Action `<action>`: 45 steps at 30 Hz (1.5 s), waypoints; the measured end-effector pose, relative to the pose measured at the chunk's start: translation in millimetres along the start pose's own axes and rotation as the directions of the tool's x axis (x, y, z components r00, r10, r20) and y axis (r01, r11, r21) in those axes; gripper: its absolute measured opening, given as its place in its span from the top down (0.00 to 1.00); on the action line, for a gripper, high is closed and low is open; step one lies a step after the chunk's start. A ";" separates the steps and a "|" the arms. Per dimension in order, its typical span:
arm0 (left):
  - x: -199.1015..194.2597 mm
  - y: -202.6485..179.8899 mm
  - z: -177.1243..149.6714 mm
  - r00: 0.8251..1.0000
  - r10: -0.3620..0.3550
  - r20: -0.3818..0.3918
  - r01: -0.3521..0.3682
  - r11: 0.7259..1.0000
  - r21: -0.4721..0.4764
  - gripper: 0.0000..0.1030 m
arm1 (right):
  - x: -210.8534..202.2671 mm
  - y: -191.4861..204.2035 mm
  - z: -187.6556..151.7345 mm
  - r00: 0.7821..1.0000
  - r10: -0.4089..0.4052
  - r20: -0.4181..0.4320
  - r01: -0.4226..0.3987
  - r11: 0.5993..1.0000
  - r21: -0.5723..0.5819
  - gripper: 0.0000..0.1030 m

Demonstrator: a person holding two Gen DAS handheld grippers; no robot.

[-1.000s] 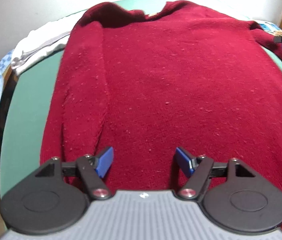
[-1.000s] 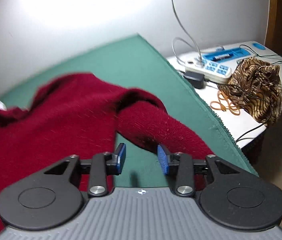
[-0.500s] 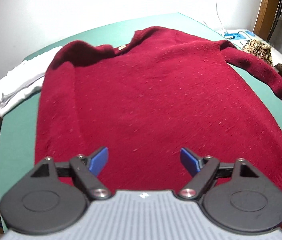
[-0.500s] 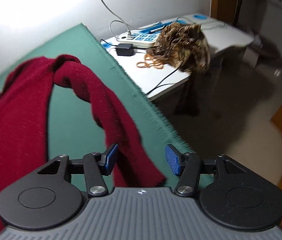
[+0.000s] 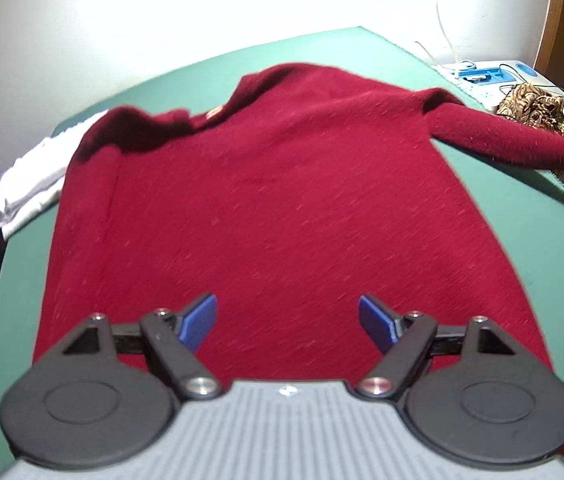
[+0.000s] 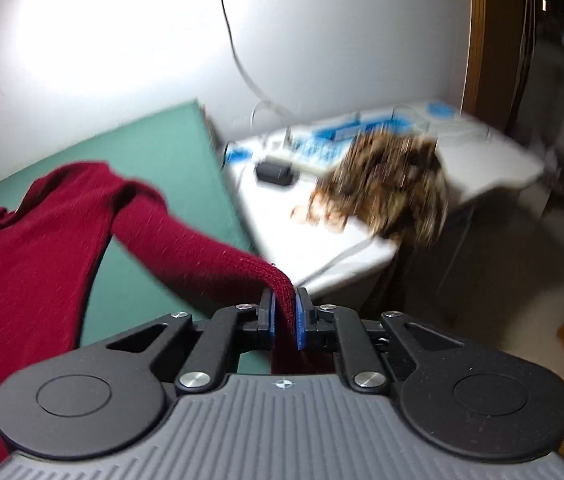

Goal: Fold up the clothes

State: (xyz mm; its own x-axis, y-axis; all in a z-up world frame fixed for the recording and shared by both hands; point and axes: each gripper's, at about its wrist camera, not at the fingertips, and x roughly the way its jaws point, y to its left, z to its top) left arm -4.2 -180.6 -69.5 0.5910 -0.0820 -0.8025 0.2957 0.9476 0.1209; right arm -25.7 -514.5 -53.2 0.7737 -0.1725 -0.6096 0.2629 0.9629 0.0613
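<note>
The maroon sweater (image 5: 282, 208) is spread flat on the green table (image 5: 521, 216). Its sleeve (image 6: 202, 256) is drawn sideways off the edge, the cuff being clamped as the right gripper (image 6: 284, 316) closes, probably for folding inward. The left gripper (image 5: 287, 316) is spread, empty, above the hem.

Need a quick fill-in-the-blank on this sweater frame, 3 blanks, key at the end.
1. The right tool pinches the sweater's ____.
2. The sweater lies on a ____ mat.
3. The left tool is ____, with nothing gripped.

Missing words: sleeve; green; open
</note>
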 end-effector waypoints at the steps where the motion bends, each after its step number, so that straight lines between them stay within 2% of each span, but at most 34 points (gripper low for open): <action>1: 1.6 -8.2 4.2 1.000 0.001 0.004 -0.001 1.000 0.007 0.22 | -1.0 -2.4 8.5 0.999 -0.011 0.040 0.012 1.000 -0.016 0.90; 3: 5.0 -24.5 12.4 1.000 0.002 0.013 -0.002 1.000 0.021 0.19 | -4.7 -4.3 25.8 0.991 -0.032 0.131 0.035 0.999 -0.024 0.90; 6: 13.8 -42.8 22.6 1.000 0.013 0.009 -0.013 0.999 0.029 0.19 | -18.6 2.7 42.6 0.955 -0.024 0.297 0.048 0.996 -0.075 0.90; 8: 17.7 -48.0 27.2 1.000 0.003 0.011 -0.003 1.000 0.011 0.19 | -24.4 21.0 40.4 0.934 0.048 0.353 0.035 0.973 -0.226 0.90; 9: 20.0 -50.2 29.3 1.000 -0.001 0.009 0.001 1.000 0.002 0.19 | -25.2 31.4 35.7 0.934 0.112 0.340 0.004 0.947 -0.322 0.90; 11: 28.9 -49.8 31.7 1.000 0.009 -0.020 -0.009 1.000 -0.016 0.19 | -26.0 50.0 14.5 0.936 0.269 0.228 -0.125 0.859 -0.497 0.90; 12: 33.3 -49.6 32.8 0.999 0.014 -0.035 -0.015 1.000 -0.024 0.19 | -25.9 58.8 0.1 0.932 0.329 0.152 -0.186 0.794 -0.578 0.90; 14: 40.2 -49.0 36.9 0.998 0.006 -0.062 -0.008 1.000 -0.029 0.23 | -24.2 71.6 -34.9 0.931 0.364 -0.012 -0.257 0.634 -0.730 0.88; 15: 42.4 -48.8 40.1 0.997 -0.008 -0.072 0.006 1.000 -0.025 0.23 | -23.9 74.0 -52.3 0.931 0.356 -0.082 -0.282 0.557 -0.781 0.80; 16: 42.0 -49.7 46.6 0.997 -0.038 -0.070 0.037 0.999 -0.017 0.22 | -25.3 71.7 -65.2 0.924 0.355 -0.146 -0.321 0.506 -0.801 0.74; 17: 41.6 -51.2 53.8 0.996 -0.065 -0.065 0.065 0.998 -0.005 0.19 | -28.5 64.5 -70.2 0.910 0.367 -0.191 -0.366 0.500 -0.785 0.69; 18: 41.3 -57.4 64.7 0.996 -0.072 -0.045 0.073 0.997 0.032 0.17 | -32.1 56.0 -72.2 0.895 0.384 -0.227 -0.410 0.510 -0.756 0.69; 19: 41.0 -63.7 75.7 0.997 -0.078 -0.024 0.080 0.994 0.070 0.17 | -34.6 46.2 -69.0 0.881 0.404 -0.247 -0.450 0.552 -0.702 0.69; 21: 40.9 -76.6 98.0 0.996 -0.092 0.015 0.089 0.985 0.146 0.18 | -32.2 23.9 -51.3 0.846 0.465 -0.263 -0.531 0.684 -0.499 0.67; 22: 44.4 -86.8 111.5 0.996 -0.087 0.035 0.079 0.978 0.193 0.20 | -28.9 12.8 -42.0 0.828 0.499 -0.254 -0.560 0.738 -0.376 0.66; 23: 51.3 -97.2 124.8 0.995 -0.094 0.040 0.082 0.968 0.235 0.21 | -24.3 3.5 -36.1 0.830 0.509 -0.229 -0.556 0.783 -0.277 0.63; 25: 67.8 -120.1 150.1 0.995 -0.086 0.047 0.066 0.942 0.328 0.22 | -12.5 -7.7 -31.4 0.857 0.480 -0.187 -0.507 0.851 -0.141 0.60; 27: 87.4 -147.1 168.6 0.997 -0.019 0.073 -0.015 0.897 0.443 0.26 | 1.7 -8.0 -34.6 0.888 0.419 -0.192 -0.439 0.895 -0.079 0.60; 28: 97.8 -159.6 177.8 0.996 0.020 0.088 -0.062 0.868 0.493 0.34 | 8.9 -8.2 -36.2 0.901 0.388 -0.196 -0.404 0.914 -0.049 0.61; 29: 109.3 -163.2 189.4 0.995 0.050 0.082 -0.085 0.851 0.518 0.44 | 14.9 -8.1 -38.5 0.906 0.370 -0.205 -0.383 0.924 -0.025 0.62; 31: 129.5 -167.7 211.4 0.997 0.063 0.041 -0.075 0.849 0.523 0.53 | 21.4 -4.1 -46.8 0.907 0.358 -0.221 -0.366 0.931 0.006 0.64; 33: 145.4 -173.7 224.8 0.999 0.039 0.003 -0.035 0.851 0.523 0.49 | 24.2 -1.4 -53.8 0.899 0.363 -0.244 -0.368 0.929 0.025 0.64; 35: 157.3 -186.1 225.5 0.999 0.051 0.013 -0.049 0.835 0.548 0.41 | 22.2 -1.2 -59.9 0.900 0.362 -0.244 -0.365 0.930 0.035 0.64; 37: 167.0 -197.0 221.4 0.997 0.076 0.033 -0.081 0.811 0.579 0.42 | 18.4 1.7 -65.3 0.905 0.354 -0.235 -0.360 0.933 0.021 0.64; 40: 182.1 -206.0 217.9 0.994 0.105 0.020 -0.096 0.787 0.610 0.44 | 16.8 8.2 -67.8 0.907 0.351 -0.235 -0.363 0.932 -0.008 0.64; 42: 186.0 -206.2 216.7 0.993 0.114 0.037 -0.113 0.784 0.610 0.45 | 14.7 11.6 -68.4 0.896 0.373 -0.239 -0.387 0.922 -0.011 0.64; 43: 186.9 -205.4 218.9 0.993 0.109 0.036 -0.109 0.793 0.599 0.50 | 14.2 14.2 -69.3 0.901 0.364 -0.235 -0.381 0.924 -0.030 0.65; 44: 187.7 -204.6 221.0 0.994 0.103 0.034 -0.103 0.803 0.588 0.62 | 13.6 17.0 -70.0 0.909 0.347 -0.230 -0.368 0.928 -0.056 0.73; 45: 187.4 -203.1 222.7 0.996 0.091 0.026 -0.089 0.816 0.571 0.71 | 13.0 19.8 -70.7 0.917 0.330 -0.224 -0.355 0.931 -0.081 0.93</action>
State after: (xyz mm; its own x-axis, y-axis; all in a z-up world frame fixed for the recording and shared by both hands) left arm 213.7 -457.2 -114.3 0.6346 -0.0032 -0.7728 0.6169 0.6044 0.5041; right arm -51.2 -482.9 -115.8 0.6675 0.2057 -0.7157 -0.0763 0.9749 0.2091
